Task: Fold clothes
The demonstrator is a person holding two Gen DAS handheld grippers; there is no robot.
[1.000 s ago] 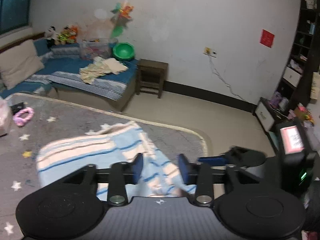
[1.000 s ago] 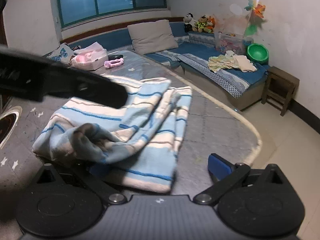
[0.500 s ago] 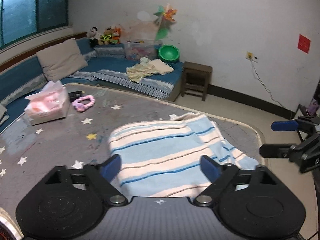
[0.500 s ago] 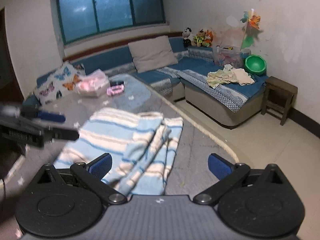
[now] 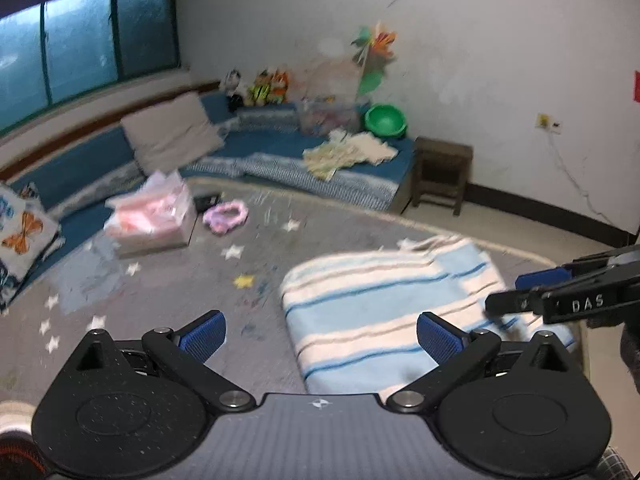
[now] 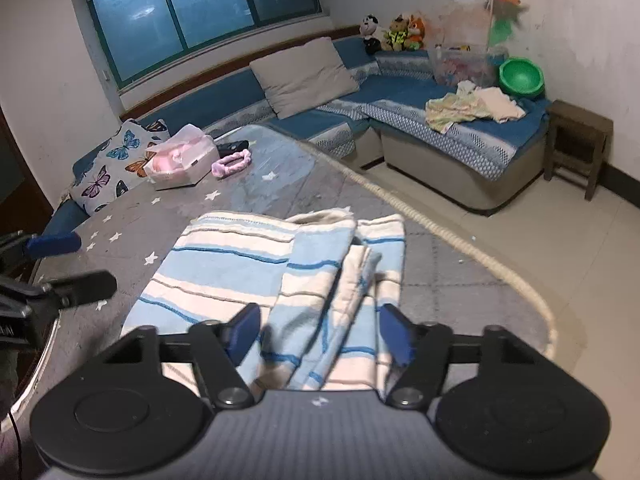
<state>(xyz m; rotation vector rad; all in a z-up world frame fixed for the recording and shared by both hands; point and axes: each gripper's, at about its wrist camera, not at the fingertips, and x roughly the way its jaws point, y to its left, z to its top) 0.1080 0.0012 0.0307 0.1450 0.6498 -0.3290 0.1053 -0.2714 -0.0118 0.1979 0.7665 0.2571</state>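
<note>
A: Where's the cloth?
B: Striped garment [image 6: 256,276], blue/cream, folded into a thick pad w/ layered edges on its right side, lying on the grey star mat [image 6: 280,184] near the mat's rope-trimmed edge. In left wrist view it's at abt 3 o'clock from centre [image 5: 384,304].

A: Right gripper?
B: Right gripper [image 6: 320,334] spread wide, fingers either side of the garment's near edge, nothing pinched. Can't tell if the pads touch the fabric.

A: Left?
B: Left gripper [image 5: 320,334] also spread wide, empty, over the mat; its right pad [image 5: 440,338] sits over the garment's near part, left pad over bare mat. Left view is blurred.

A: Around it?
B: On the mat at 11 o'clock from the garment, right view: pink headband [image 6: 231,162], tissue box [image 6: 182,162] beside it, butterfly pillow [image 6: 116,164] further left. At 12–1 o'clock, blue sofa [image 6: 400,100] w/ grey cushion [image 6: 306,76], a heap of pale clothes [image 6: 472,106], green basin [image 6: 520,76], plush toys [image 6: 394,28]. Wooden stool [image 6: 578,146] at 2 o'clock, by the wall.
</note>
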